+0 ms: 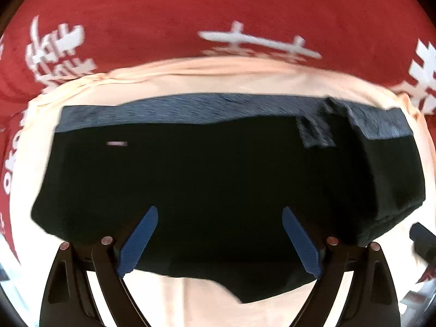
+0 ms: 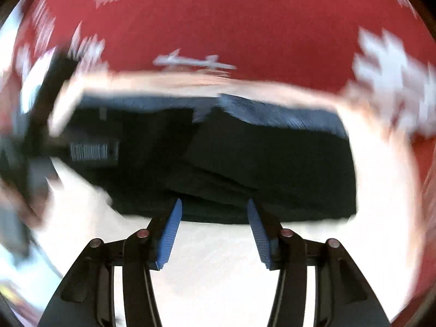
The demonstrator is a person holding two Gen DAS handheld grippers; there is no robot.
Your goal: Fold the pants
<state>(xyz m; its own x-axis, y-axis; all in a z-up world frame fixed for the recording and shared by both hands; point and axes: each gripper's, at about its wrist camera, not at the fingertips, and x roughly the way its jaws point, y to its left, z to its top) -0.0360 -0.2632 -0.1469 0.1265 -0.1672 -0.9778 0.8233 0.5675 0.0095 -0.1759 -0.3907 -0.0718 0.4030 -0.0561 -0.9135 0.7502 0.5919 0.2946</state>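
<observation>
The black pants [image 1: 218, 169] lie folded into a wide block on a pale peach cloth [image 1: 207, 299], with a grey waistband strip along the far edge. My left gripper [image 1: 220, 212] is open, its blue pads spread over the pants' near edge, holding nothing. In the blurred right wrist view the pants [image 2: 259, 163] show as stacked folded layers. My right gripper [image 2: 214, 204] is open, its tips at the pants' near edge, empty. The left gripper shows as a dark shape [image 2: 46, 90] at the left of that view.
A red blanket with white patterns [image 1: 190, 13] lies beyond and around the peach cloth. The red blanket [image 2: 245, 27] fills the far side of the right wrist view. A dark part of the other gripper [image 1: 422, 242] shows at the right edge.
</observation>
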